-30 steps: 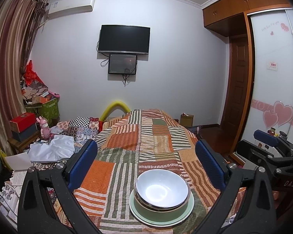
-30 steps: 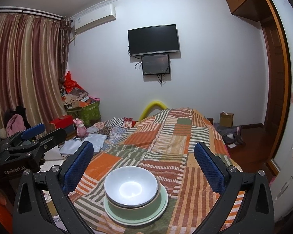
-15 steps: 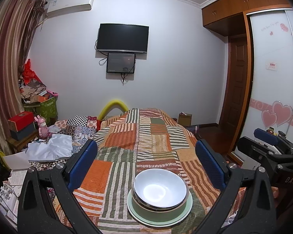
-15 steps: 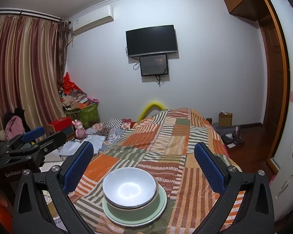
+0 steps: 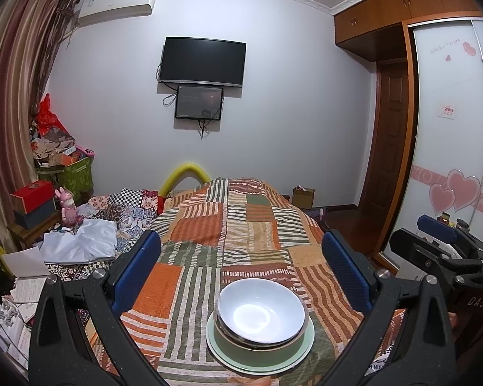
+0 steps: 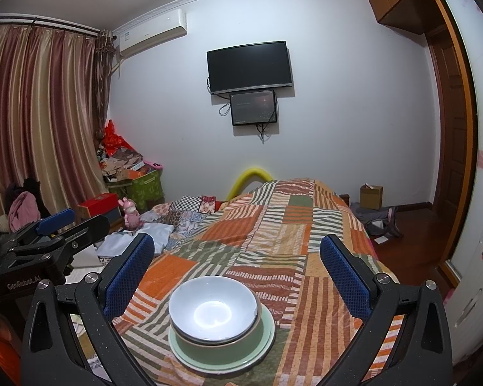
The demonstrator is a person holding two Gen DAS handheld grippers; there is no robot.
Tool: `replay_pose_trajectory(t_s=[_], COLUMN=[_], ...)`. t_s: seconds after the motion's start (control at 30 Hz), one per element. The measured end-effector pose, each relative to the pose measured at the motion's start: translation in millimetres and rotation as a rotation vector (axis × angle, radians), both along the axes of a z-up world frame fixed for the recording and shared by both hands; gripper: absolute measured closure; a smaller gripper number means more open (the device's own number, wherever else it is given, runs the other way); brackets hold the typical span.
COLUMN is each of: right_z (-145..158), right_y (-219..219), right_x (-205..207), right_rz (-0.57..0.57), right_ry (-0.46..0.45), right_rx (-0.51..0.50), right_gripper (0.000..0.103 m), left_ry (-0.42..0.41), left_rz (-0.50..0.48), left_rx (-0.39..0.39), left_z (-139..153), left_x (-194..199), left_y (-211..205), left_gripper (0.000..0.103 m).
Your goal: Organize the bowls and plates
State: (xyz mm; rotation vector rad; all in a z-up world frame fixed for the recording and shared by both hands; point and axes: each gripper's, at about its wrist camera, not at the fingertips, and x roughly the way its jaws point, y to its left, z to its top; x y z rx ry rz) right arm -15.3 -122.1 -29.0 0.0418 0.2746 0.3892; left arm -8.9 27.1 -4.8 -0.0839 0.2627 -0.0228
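Bowls are sitting nested on the plate; stacking is looking finished. Left gripper and right gripper are both hovering wide, empty.

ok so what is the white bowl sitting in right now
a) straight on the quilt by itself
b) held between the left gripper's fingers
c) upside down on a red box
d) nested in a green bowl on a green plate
d: the white bowl sits nested in the green bowl, which stands on the green plate on the patchwork quilt; both grippers are open and clear of it.
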Motion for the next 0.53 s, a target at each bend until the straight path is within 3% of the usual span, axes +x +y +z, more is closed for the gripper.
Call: replay_pose_trajectory(t_s=[0.53], right_z=[0.9], right_y=[-0.3], right_x=[2.0], right_rz=[0.001], right_ry=[0.005], right_rx=[-0.002], right_gripper=[0.000], left_ry=[-0.010], left_rz=[-0.008], left_rx=[0.013], left_z=[0.2], left_x=[-1.8], left_y=[-5.1], left_gripper=[0.001])
